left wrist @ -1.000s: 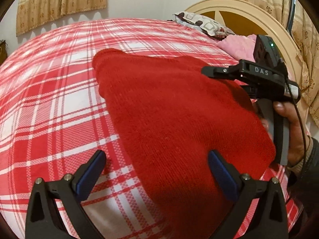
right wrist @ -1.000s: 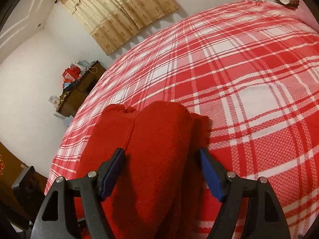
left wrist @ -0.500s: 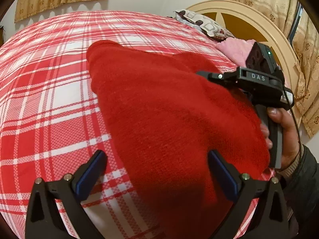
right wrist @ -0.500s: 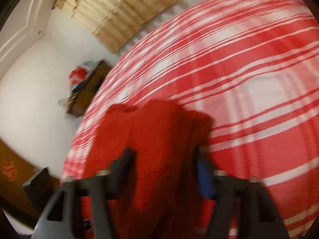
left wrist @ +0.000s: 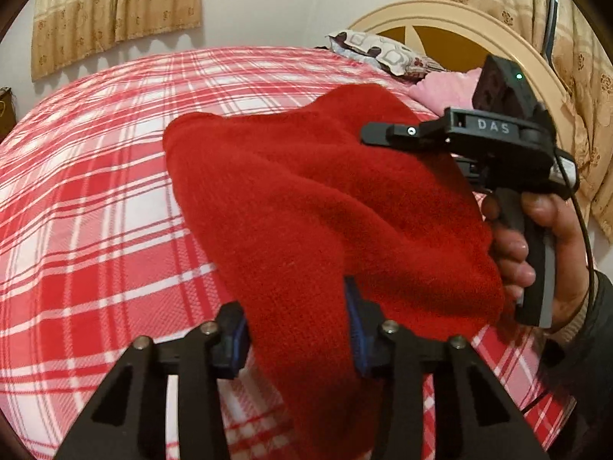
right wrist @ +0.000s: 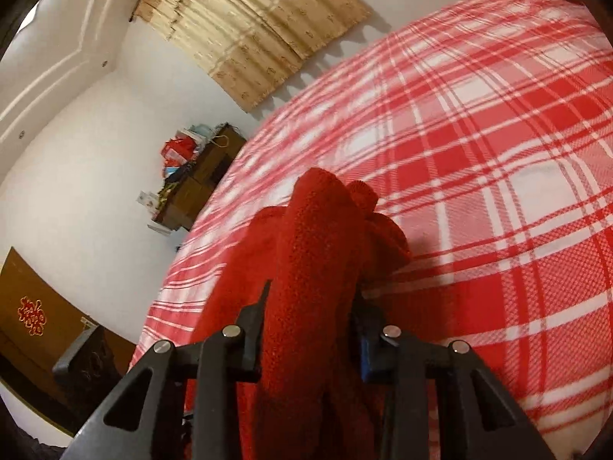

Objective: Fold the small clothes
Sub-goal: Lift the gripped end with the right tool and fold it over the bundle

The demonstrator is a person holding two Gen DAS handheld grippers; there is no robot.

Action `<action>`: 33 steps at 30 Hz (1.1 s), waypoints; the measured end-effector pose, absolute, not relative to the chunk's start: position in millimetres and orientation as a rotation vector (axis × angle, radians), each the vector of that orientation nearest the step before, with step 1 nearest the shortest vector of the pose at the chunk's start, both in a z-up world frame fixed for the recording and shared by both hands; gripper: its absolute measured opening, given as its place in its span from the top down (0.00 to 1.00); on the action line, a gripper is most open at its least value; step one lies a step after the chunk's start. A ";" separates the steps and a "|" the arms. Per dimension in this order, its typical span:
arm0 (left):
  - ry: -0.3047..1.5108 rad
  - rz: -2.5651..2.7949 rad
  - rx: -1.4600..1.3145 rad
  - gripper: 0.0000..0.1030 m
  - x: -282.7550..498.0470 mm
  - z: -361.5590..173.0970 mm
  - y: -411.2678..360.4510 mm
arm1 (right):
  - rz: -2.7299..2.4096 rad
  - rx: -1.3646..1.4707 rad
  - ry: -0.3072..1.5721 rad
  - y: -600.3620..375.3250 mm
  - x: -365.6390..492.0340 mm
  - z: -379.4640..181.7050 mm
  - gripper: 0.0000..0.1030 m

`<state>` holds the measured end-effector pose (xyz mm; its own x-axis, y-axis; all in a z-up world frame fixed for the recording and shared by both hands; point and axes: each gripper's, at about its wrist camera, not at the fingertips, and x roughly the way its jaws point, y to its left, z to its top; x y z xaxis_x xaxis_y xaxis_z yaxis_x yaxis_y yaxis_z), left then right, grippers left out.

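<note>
A red knitted garment (left wrist: 306,207) is held up over the red and white plaid bed (left wrist: 95,199). My left gripper (left wrist: 297,329) is shut on its near edge, the fabric bunched between the blue pads. My right gripper (right wrist: 312,322) is shut on another part of the garment (right wrist: 318,253), which hangs in a thick fold ahead of the fingers. In the left wrist view the right gripper's black body (left wrist: 494,142) and the hand holding it are at the right side of the garment.
A cream headboard (left wrist: 452,19), a patterned pillow (left wrist: 375,51) and a pink cloth (left wrist: 444,88) lie at the bed's far right. A dark cabinet with clutter (right wrist: 195,180) stands by the wall beyond the bed. Curtains hang on the walls.
Both grippers went from wide open around the garment to shut on it. The garment rose off the bed and bunched up between them.
</note>
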<state>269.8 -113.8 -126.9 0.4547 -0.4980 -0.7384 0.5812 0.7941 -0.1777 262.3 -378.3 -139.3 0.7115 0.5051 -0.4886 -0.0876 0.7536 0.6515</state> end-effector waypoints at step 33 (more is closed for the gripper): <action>0.788 -0.361 0.030 0.60 205.9 -96.2 70.9 | 0.665 0.628 0.768 -174.1 272.1 -129.5 0.68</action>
<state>205.9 70.9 -96.2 0.6473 -0.3058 -0.6982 0.3283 0.9385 -0.1067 272.1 -174.1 -129.5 0.5426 0.7318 -0.4123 -0.3042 0.6288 0.7156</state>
